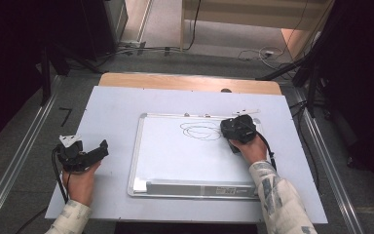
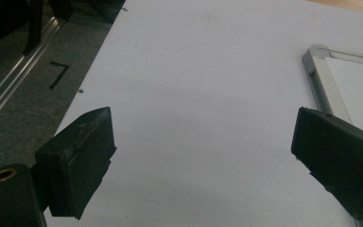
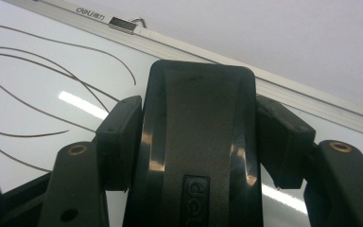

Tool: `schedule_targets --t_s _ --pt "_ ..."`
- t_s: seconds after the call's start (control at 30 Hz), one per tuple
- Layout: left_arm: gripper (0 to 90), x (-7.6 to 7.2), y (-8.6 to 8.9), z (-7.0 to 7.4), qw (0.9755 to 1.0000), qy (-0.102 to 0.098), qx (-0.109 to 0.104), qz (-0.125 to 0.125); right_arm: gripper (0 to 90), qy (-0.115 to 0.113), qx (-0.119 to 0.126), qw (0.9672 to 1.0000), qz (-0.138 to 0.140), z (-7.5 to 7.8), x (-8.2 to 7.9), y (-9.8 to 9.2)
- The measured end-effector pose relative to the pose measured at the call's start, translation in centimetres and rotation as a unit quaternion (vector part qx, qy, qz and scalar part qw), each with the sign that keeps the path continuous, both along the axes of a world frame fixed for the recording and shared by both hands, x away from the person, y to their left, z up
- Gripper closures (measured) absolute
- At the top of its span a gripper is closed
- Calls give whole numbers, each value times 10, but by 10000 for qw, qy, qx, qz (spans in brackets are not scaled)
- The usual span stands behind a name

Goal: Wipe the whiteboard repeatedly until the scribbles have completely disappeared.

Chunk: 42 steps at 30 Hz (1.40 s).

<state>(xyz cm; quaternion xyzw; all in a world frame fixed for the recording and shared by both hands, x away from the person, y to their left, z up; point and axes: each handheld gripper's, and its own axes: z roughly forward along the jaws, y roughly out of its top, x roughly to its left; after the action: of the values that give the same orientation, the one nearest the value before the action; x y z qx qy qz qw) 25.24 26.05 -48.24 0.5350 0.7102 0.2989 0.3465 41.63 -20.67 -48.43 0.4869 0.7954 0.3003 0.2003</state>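
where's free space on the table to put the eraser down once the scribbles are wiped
Bare sheet between the left gripper and the whiteboard, and the strip behind the board. Crowded at the board's far right corner, where the right gripper clamps the eraser by the scribbles.

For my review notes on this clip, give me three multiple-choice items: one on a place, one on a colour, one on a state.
1. Where do the scribbled lines sit on the whiteboard?
A. near its far edge
B. at its near left corner
C. along its near edge

2. What colour is the eraser?
A. yellow
B. black
C. red

3. How does the left gripper stand?
A. shut on a pen
B. shut on the board's frame
C. open, nothing between its jaws

Answers:
1 A, the high view shows the loops close by the far frame.
2 B, the right gripper holds a glossy black body.
3 C, bare table between the jaws.
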Motion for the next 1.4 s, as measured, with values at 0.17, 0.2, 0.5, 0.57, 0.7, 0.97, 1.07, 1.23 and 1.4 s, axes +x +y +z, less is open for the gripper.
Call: schedule_targets --t_s 0.17,0.2,0.5,0.57,0.7,0.97,1.07,1.23,1.4 --pt "73 0 0 0 10000 9 11 -9 359 66 118 9999 -47 -1 0 -1" --pt "73 0 0 0 10000 13 12 -13 360 61 145 9998 -101 -1 0 -1" --pt "73 0 0 0 10000 11 6 -11 359 176 316 9989 -283 -2 -1 -2" --pt "73 0 0 0 10000 11 7 -12 361 186 347 9988 -295 -2 -1 -3" --pt "73 0 0 0 10000 13 13 -17 367 153 292 9990 -307 -2 -1 -1" --pt "73 0 -1 0 10000 21 35 -37 376 77 206 9992 -333 -2 -3 1" --pt "73 1 -1 0 10000 7 26 -37 378 53 254 9990 -367 -2 -3 1" --pt "73 1 -2 0 10000 8 14 -48 380 0 230 9991 -348 -3 -5 5" --pt "73 2 -1 -1 10000 9 -3 -39 380 3 213 9993 -293 -3 -5 7"
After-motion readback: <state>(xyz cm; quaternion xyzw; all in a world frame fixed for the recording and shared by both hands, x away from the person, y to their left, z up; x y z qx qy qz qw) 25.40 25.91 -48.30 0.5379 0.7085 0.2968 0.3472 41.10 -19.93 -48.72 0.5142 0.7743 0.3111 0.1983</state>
